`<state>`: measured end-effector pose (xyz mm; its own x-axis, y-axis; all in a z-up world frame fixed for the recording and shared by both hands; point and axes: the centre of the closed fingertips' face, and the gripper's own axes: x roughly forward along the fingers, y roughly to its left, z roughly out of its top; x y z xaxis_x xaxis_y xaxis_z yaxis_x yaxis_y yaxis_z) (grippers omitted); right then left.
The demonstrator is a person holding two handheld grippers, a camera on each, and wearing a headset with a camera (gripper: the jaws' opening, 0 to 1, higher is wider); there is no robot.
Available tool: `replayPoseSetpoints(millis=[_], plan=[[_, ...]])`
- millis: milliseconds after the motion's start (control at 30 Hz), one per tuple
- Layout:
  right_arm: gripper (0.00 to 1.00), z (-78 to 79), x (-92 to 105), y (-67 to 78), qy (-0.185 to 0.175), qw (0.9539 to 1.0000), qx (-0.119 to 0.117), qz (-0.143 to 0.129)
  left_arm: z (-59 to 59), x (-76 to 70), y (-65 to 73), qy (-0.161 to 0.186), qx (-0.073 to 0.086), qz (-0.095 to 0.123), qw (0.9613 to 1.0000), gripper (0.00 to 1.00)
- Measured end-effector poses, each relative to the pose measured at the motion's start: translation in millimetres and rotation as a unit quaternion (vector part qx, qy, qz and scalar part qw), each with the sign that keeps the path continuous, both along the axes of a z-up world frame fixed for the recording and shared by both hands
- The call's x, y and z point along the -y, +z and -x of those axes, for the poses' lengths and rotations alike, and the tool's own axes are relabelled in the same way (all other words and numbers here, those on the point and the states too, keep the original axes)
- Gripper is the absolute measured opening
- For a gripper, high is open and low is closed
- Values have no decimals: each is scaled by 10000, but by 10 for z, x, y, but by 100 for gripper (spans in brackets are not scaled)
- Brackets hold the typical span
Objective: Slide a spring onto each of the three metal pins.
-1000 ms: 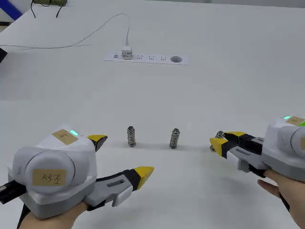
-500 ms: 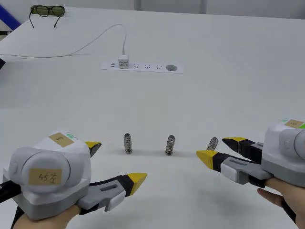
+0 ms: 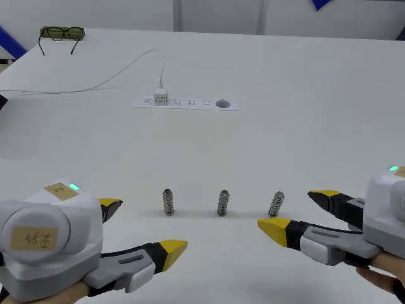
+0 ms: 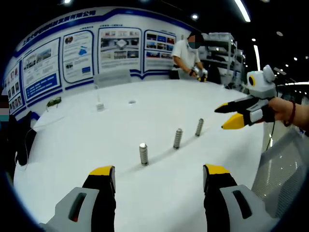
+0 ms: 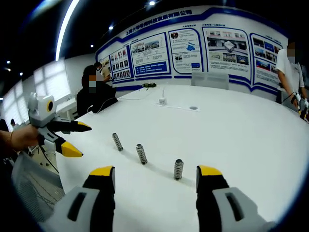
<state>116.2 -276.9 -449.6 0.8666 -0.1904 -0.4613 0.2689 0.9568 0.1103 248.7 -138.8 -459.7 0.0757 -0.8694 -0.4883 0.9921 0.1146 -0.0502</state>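
Three grey metal springs (image 3: 223, 203) stand on the white surface (image 3: 285, 145); my left gripper (image 3: 150, 223) and right gripper (image 3: 286, 209) have fingers apart.

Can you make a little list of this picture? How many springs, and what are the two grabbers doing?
springs: three, standing in a row
which ones: left spring, middle spring, right spring (leaning a bit)
left gripper: open, holding nothing
right gripper: open, holding nothing, near the right spring
table: white
farther back: power strip, glasses
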Motion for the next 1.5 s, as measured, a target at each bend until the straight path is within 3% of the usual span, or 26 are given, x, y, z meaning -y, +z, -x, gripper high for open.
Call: replayPoseSetpoints(millis=[533,1000,1167,1333,1500], plan=[[85,195,-248,130,62,9999,89,-5,63,-211,175,151,-55,221,9996,84],[87,242,-338,148,58,9999,95,-64,77,-275,185,159,-21,195,9997,89],[87,247,-369,137,77,9999,98,-108,105,-265,207,169,-130,323,9993,92],[88,238,-368,179,56,9996,237,-142,125,-264,210,135,-20,286,9995,93],[89,228,-376,200,96,9995,259,-118,131,-253,234,154,-34,368,9992,95]])
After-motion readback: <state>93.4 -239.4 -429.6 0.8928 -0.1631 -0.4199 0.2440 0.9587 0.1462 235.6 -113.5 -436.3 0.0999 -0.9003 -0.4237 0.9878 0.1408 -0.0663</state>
